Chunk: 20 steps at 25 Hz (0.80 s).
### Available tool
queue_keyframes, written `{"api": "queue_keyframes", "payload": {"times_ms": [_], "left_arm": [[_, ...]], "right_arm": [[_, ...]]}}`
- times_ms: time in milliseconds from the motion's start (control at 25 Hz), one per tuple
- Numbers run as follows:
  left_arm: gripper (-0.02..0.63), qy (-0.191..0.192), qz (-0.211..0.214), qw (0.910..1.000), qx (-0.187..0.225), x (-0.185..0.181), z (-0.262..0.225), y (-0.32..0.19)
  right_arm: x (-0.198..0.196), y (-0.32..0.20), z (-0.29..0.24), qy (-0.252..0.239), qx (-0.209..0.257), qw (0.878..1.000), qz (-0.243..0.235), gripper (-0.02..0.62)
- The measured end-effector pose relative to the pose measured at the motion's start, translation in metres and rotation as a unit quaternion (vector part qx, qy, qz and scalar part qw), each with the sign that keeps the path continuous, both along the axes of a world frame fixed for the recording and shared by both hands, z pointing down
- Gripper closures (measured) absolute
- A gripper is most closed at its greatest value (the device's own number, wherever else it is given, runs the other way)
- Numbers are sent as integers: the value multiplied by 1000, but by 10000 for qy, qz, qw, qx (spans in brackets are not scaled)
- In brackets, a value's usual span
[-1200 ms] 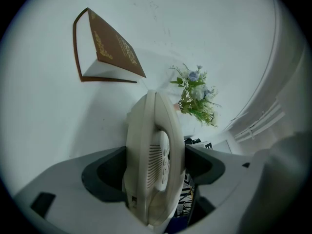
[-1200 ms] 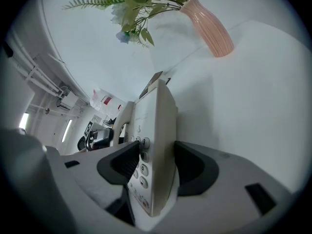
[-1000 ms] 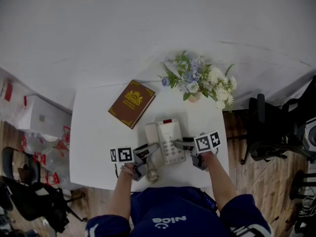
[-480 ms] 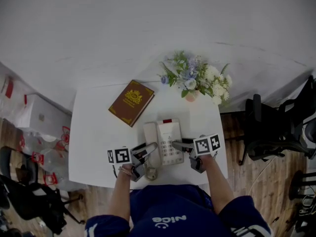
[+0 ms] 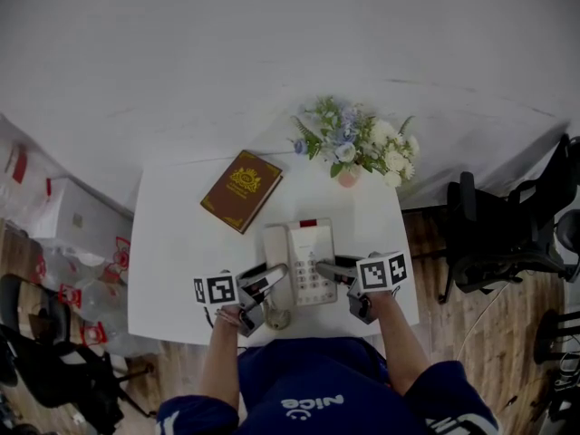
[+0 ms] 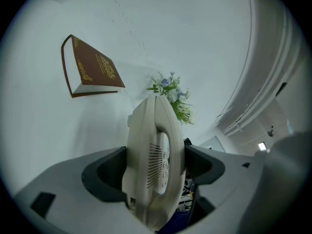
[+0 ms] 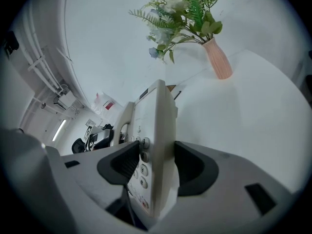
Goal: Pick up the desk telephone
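The white desk telephone (image 5: 299, 259) hangs just above the white table (image 5: 172, 252), near its front edge, with both grippers on it. My left gripper (image 5: 270, 277) is shut on the phone's left side, where the handset (image 6: 153, 160) fills the space between its jaws. My right gripper (image 5: 328, 268) is shut on the right edge of the phone's base (image 7: 158, 155), with the keypad buttons against one jaw. The phone's curly cord dangles below the near edge.
A brown book (image 5: 242, 189) lies at the back left of the table. A pink vase of flowers (image 5: 355, 148) stands at the back right. A black chair (image 5: 494, 234) stands to the right of the table. Bags and boxes (image 5: 63, 216) sit on the floor to the left.
Both grippers have risen with the telephone held between them. It sits a little higher and nearer the head view than before.
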<state>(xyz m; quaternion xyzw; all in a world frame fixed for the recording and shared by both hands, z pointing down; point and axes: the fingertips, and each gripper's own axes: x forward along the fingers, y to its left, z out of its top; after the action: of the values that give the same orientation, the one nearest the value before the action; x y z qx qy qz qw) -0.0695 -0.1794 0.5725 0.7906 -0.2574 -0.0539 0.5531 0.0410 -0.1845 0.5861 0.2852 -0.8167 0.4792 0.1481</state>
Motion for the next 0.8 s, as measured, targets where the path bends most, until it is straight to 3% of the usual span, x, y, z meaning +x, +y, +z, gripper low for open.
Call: {"api": "queue_keyframes", "payload": {"times_ms": [360, 520, 800], "left_arm": [[221, -26, -46, 9989, 473, -3, -38, 1], [221, -236, -4, 9970, 733, -10, -46, 1], [221, -28, -26, 9962, 867, -4, -77, 4]], "right_arm": [[-3, 3, -37, -170, 513, 9985, 129, 351], [-3, 5, -53, -223, 707, 9971, 193, 351], [-1, 6, -79, -272, 1035, 9938, 288, 353]]}}
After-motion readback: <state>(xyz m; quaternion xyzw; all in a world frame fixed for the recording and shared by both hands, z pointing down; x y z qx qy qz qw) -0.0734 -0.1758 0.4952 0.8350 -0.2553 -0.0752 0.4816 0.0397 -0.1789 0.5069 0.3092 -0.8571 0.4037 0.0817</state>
